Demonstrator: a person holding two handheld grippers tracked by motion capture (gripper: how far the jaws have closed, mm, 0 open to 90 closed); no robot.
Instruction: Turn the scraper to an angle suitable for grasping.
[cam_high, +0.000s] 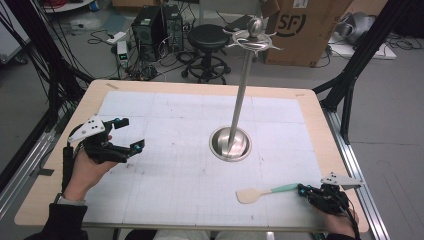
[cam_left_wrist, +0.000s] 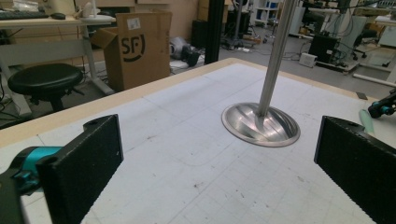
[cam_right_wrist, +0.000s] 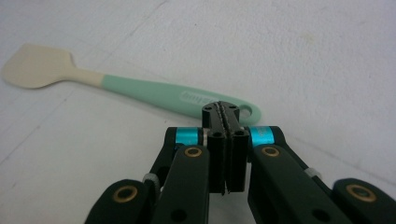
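Spatula (cam_right_wrist: 140, 91) at my right claw's tip — pickup not yet made.
My right claw (cam_right_wrist: 226, 112) sits clenched with nothing between its jaws, just at the mint handle's holed end; the spatula lies flat on the bench (cam_high: 170, 185), near the front right edge. Next I'd judge: spread the jaws, straddle the handle, clamp — my left claw (cam_high: 131, 134) hangs released, the metal stand (cam_high: 230, 143) beyond.

Steel hook stand (cam_high: 231, 144) upright mid-counter (cam_high: 310, 120). Beyond counter: black stool (cam_high: 207, 37), cardboard box (cam_high: 300, 25), computer towers (cam_high: 157, 25), floor cables.
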